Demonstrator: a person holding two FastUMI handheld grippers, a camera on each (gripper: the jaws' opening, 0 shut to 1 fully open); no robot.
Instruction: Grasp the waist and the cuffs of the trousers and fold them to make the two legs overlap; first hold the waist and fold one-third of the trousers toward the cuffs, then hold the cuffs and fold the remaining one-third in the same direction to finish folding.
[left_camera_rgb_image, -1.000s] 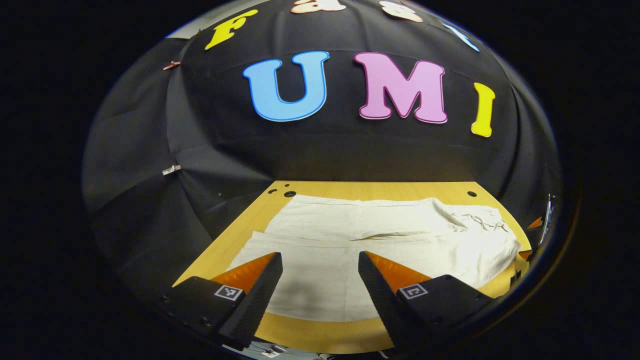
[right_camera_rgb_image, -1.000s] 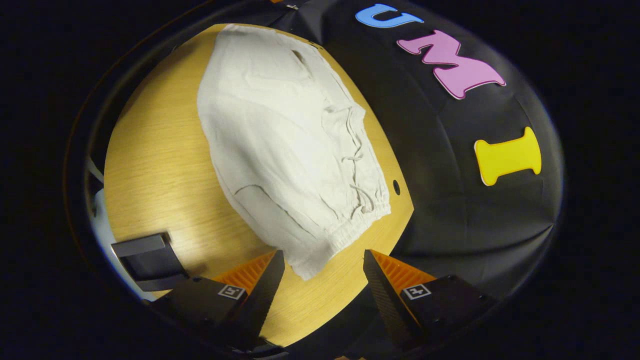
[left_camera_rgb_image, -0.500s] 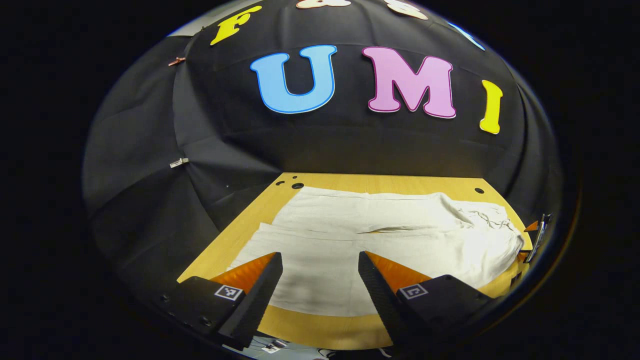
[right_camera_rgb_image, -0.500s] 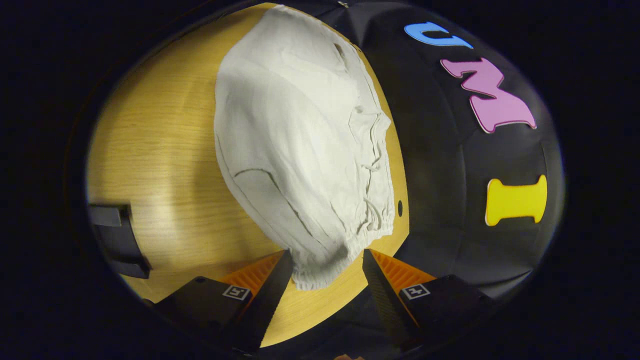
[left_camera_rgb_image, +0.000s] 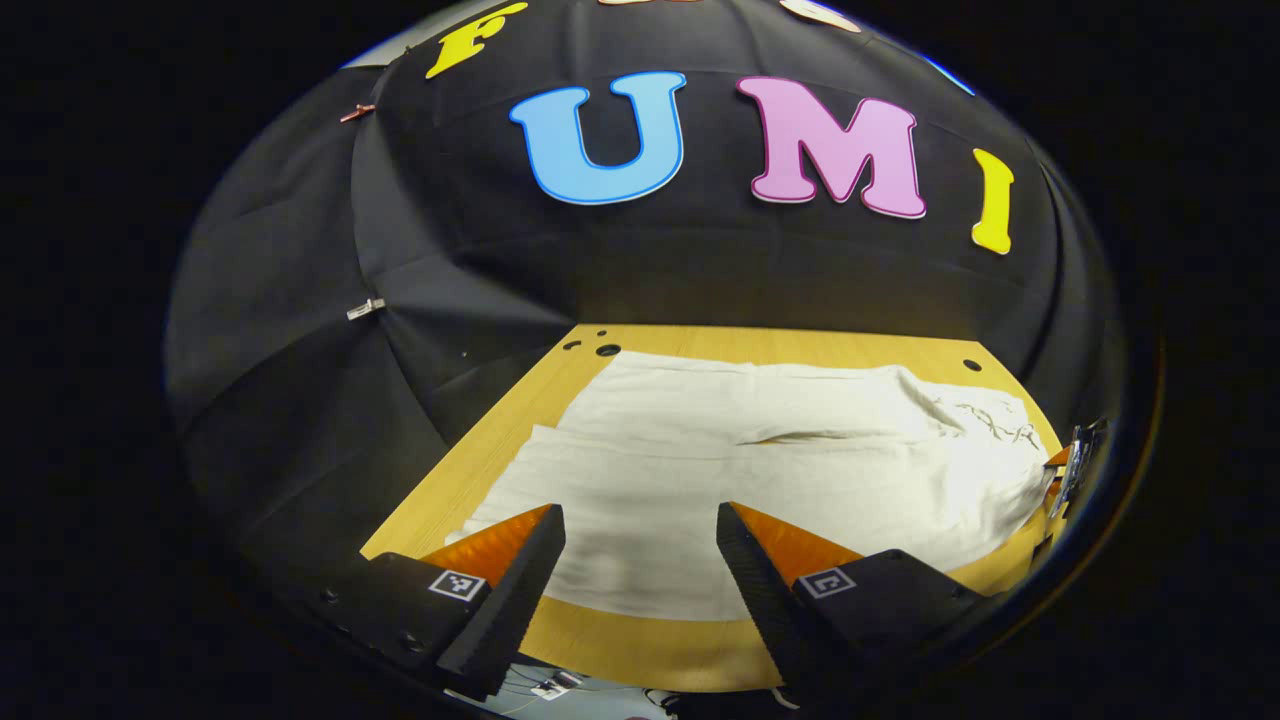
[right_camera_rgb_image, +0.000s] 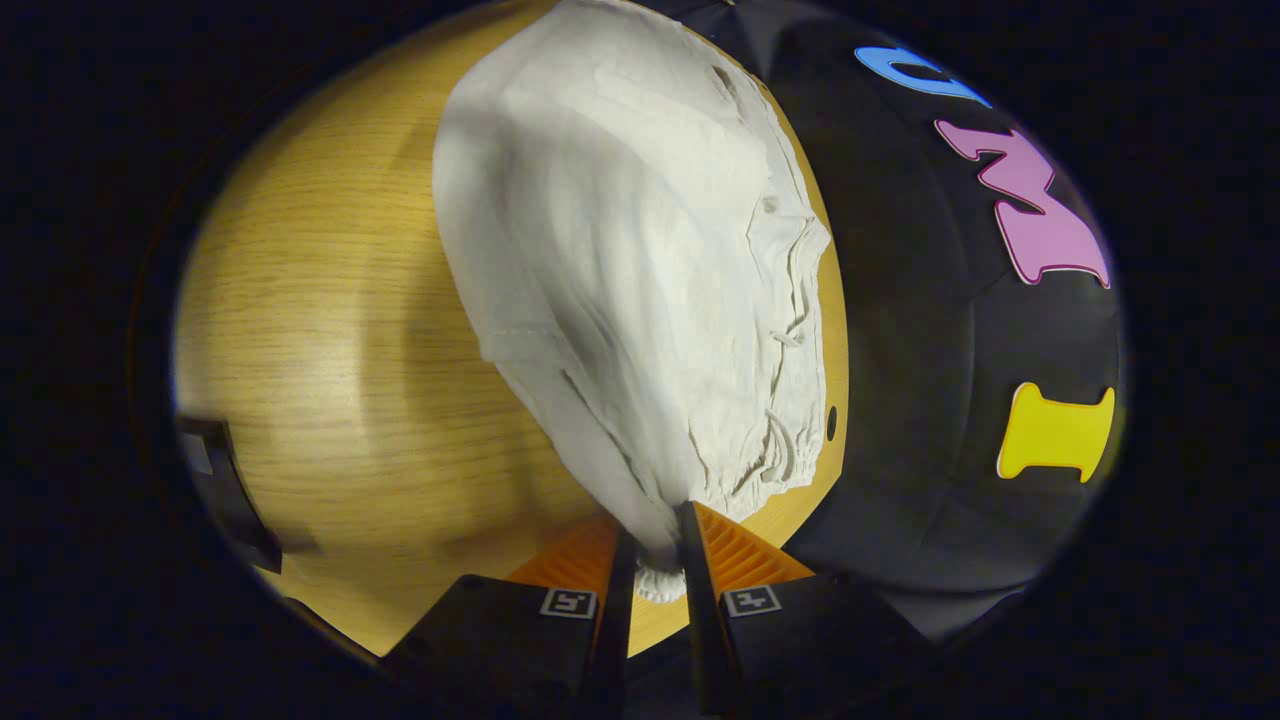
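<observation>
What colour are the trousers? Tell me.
Off-white, plain, no pattern; the trousers show best in the right gripper view.

A yellow wooden counter with small round holes near its far edge stands against a black cloth wall, clipped at nine o'clock.

One pair of trousers, one table.

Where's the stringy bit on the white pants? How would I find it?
Look at the wooden table and the white trousers spread flat across it. Go to the bunched-up waist, the end the right gripper is pinching by a corner. The drawstring lies there: thin wiggly cords on crinkly cloth, while the legs are smooth and plain.
</observation>
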